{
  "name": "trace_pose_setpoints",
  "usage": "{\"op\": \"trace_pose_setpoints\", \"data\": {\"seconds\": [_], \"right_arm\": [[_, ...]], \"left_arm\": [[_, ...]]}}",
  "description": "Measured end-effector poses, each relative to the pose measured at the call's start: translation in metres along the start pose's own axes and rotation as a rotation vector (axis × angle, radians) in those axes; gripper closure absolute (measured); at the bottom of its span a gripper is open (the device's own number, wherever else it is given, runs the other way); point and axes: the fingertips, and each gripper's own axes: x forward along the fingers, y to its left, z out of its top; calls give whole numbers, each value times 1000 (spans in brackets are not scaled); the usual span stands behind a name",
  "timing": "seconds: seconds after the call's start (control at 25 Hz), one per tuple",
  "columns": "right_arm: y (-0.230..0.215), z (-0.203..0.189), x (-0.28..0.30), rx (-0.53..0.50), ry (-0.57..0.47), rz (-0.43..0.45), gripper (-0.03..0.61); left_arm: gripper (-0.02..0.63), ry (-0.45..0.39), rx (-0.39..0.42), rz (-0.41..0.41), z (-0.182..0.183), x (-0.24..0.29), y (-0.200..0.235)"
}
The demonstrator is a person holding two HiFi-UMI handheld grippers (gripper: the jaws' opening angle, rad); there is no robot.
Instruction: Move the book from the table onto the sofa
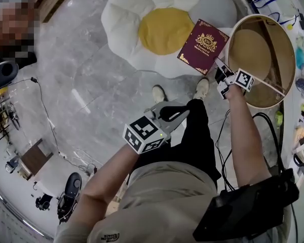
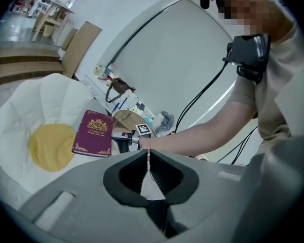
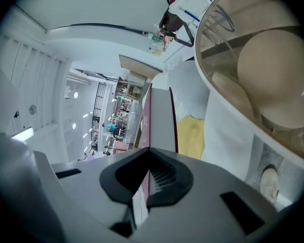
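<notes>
A maroon book [image 1: 203, 45] with gold print lies over the right petal of the white flower-shaped sofa [image 1: 126, 14], beside its yellow centre. My right gripper [image 1: 218, 68] is shut on the book's near corner. In the right gripper view the book [image 3: 160, 118] runs edge-on out from between the jaws of the right gripper [image 3: 149, 153]. My left gripper [image 1: 183, 111] hangs over my legs, shut and holding nothing. In the left gripper view its jaws meet at the left gripper [image 2: 148, 155], and beyond them are the book [image 2: 93, 134] and the sofa [image 2: 35, 105].
A round wooden table [image 1: 288, 59] stands right of the sofa, close to my right arm. My shoes [image 1: 158, 93] are at the sofa's near edge. Cables [image 1: 48, 120] trail over the grey floor to the left. Another person [image 1: 12, 29] is at the far left.
</notes>
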Motion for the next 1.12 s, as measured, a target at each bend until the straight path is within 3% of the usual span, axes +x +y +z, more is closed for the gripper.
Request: {"op": "trace_pose_setpoints", "data": {"seconds": [0.12,0.24,0.36,0.48,0.6,0.72,0.84,1.12], "right_arm": [[16,-25,35,-10,23,16,566],[17,-30,31,-1,42,43,566],[-2,16,-49,-35,46,37,566],[-8,53,-149,-33,9,119,566],[27,50,-219,-30,-23,173,566],[75,36,-255,-30,-25,158,566],[81,39,-241,-87,-24,152,566],[36,39,-189,-71,-29,159,566]], "left_arm": [[606,-25,-20,22,-15,-33,15],[606,-50,-26,49,-27,-30,-1],[605,-62,-8,70,-17,35,-73],[606,-64,43,97,-19,103,-171],[606,-72,81,100,-30,105,-255],[606,-77,82,76,-27,75,-309],[605,-84,83,68,-24,66,-306],[606,-111,93,72,-27,79,-265]]}}
